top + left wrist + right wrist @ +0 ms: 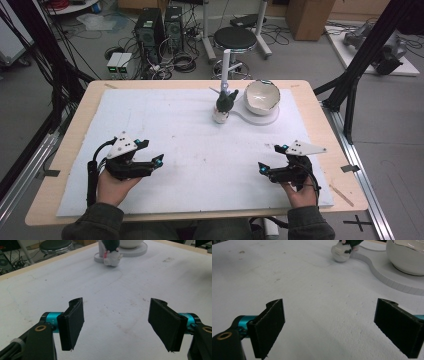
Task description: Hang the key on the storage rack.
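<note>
White bowl (409,257) cropped at frame edge, plush toy (111,252) head cut off, left tool (116,326) and right tool (339,331) open, empty.

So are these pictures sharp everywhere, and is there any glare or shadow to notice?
High view: even, soft light, slightly grainy, the bowl gleaming a little. Left gripper view: the white mat is bright and nearly washed out, the plush toy at the top edge soft. Right gripper view: faint shadows under the open jaws, a bright highlight on the bowl's rim.
</note>
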The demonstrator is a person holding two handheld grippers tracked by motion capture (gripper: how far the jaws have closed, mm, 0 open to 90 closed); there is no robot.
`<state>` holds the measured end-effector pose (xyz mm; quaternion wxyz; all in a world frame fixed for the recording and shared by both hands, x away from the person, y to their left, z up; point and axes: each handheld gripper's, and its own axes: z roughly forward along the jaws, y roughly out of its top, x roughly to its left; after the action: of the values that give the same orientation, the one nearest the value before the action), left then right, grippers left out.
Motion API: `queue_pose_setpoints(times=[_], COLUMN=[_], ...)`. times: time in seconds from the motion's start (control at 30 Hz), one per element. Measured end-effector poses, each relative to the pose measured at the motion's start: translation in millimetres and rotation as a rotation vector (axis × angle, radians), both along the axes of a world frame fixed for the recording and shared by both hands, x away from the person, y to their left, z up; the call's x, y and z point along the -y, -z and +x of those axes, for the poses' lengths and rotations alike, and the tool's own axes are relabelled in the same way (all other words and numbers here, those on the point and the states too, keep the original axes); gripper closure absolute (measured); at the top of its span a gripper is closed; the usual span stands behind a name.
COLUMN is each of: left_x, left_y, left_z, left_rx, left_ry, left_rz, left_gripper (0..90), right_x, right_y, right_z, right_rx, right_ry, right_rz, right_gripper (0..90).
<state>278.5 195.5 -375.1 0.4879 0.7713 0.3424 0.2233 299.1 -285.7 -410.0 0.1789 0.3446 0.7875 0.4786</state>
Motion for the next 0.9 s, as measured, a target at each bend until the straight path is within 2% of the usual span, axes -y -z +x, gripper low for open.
queue_pose_setpoints(times=[0.3,0.9], left_x=[-6.0,-18.9], left_y=[2.4,10.1], left_z=[-6.4,-18.2], left_rx=[0.003,-0.002], left_ry=[-0.008,-0.024], left_rz=[0.014,0.009], left_gripper=[28.6,27.8], right_x=[-0.3,-0.6], right_y=[-0.1,0.3], right_z=[0.1,0.6], right_rx=[0.002,0.001], right_ry=[-0.003,-0.006], right_rz=[-0.001,-0.003], right_gripper=[8.8,8.8])
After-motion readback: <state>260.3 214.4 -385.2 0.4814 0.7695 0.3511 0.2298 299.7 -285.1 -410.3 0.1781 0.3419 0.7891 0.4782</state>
